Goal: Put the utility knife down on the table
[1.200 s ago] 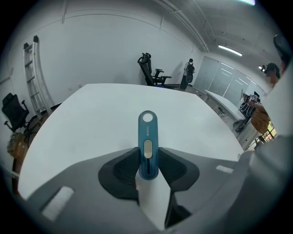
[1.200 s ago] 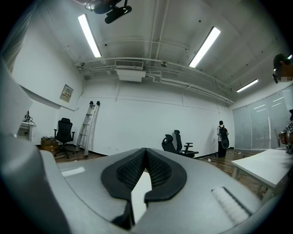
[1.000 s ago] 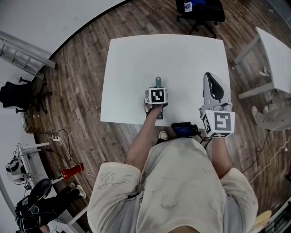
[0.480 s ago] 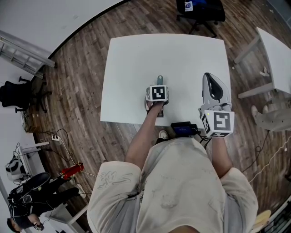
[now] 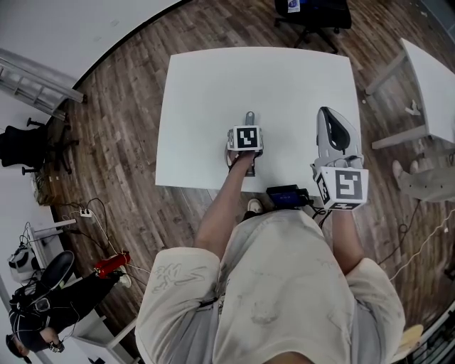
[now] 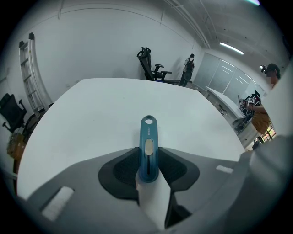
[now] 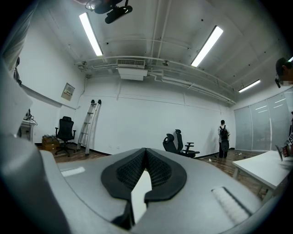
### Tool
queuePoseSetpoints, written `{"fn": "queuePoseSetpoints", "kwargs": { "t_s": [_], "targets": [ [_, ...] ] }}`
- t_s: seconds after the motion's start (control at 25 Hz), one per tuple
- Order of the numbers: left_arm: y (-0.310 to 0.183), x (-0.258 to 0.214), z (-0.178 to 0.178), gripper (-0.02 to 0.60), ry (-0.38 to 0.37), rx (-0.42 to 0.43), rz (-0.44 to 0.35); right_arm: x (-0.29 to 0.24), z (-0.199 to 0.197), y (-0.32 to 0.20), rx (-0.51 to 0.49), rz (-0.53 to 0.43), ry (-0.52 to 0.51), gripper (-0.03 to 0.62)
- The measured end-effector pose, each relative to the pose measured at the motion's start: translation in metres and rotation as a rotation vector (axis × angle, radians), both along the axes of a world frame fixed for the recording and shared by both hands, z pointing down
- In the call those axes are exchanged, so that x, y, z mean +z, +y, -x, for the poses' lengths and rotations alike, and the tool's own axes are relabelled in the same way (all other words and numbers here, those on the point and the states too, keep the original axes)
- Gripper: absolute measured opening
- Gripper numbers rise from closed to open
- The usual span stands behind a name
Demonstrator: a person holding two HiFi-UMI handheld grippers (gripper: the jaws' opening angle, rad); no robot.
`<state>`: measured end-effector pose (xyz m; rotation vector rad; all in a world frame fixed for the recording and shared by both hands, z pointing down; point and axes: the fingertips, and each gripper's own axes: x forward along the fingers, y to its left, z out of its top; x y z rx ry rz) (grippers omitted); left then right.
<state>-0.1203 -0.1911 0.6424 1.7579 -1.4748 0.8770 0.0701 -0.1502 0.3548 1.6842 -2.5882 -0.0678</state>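
Observation:
My left gripper (image 5: 249,126) is shut on a teal utility knife (image 5: 249,118) and slants down over the near middle of the white table (image 5: 206,85). In the left gripper view the knife (image 6: 148,146) sticks out forward from between the dark pads (image 6: 124,170) of the left gripper (image 6: 149,157), its slider facing up. Whether its tip touches the tabletop (image 6: 100,109) I cannot tell. My right gripper (image 5: 329,116) hovers level at the table's right front corner. Its pads (image 7: 130,169) meet with nothing between them in the right gripper view.
A black device (image 5: 286,195) sits at the table's front edge. An office chair (image 5: 313,14) stands beyond the far edge, a second white table (image 5: 434,78) to the right. A ladder (image 5: 35,82) lies at left. A person (image 5: 35,320) is at the lower left.
The left gripper with the knife has edged slightly farther over the table. The right gripper has stayed put. A person has come into view at the lower left.

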Motion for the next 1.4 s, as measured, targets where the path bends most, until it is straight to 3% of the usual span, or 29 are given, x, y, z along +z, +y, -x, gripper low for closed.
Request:
{"fn": "queuePoseSetpoints", "kwargs": {
  "t_s": [0.28, 1.4],
  "targets": [
    [-0.0004, 0.0057, -0.0028, 0.150, 0.003, 0.005, 0.026, -0.0005, 0.0005, 0.0003, 0.001, -0.002, -0.002, 0.005],
    [-0.0083, 0.0053, -0.0024, 0.153, -0.043, 0.044, 0.008, 0.0032, 0.0038, 0.0030, 0.000, 0.002, -0.007, 0.005]
  ]
}}
